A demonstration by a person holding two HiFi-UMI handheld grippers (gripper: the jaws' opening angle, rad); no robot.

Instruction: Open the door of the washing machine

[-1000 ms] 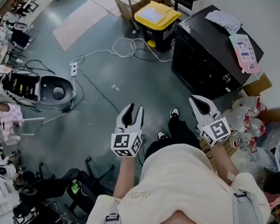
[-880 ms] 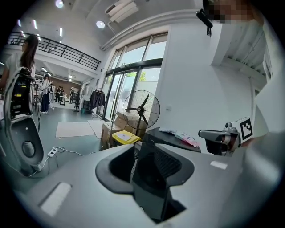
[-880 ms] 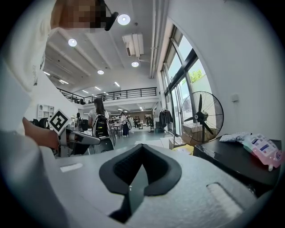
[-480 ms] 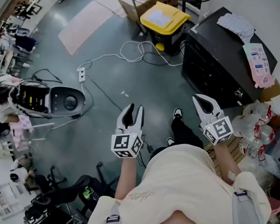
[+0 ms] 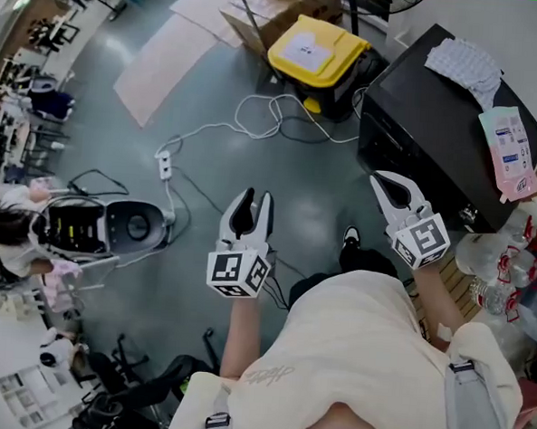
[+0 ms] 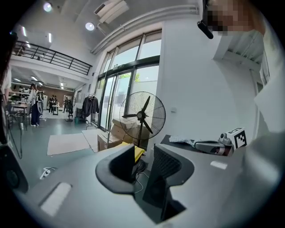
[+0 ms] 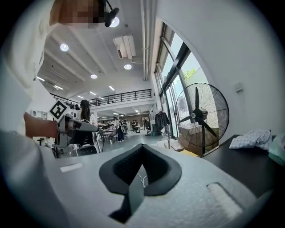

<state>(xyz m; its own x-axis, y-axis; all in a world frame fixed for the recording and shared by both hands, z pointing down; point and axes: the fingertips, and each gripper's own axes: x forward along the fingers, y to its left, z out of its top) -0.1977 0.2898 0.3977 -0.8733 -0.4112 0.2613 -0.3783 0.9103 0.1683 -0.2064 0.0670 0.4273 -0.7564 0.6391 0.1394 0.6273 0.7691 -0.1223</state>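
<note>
Head view: the black washing machine point(image 5: 426, 92) stands at the floor's point(image 5: 281, 155) far right edge, near the right tool point(image 5: 380, 180), clenched empty, and the left tool point(image 5: 255, 199) is released, so spread the right jaws before reaching for its door.

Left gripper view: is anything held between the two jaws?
No, the left gripper has its jaws apart, and only a white cable on the floor shows through the gap.
</note>
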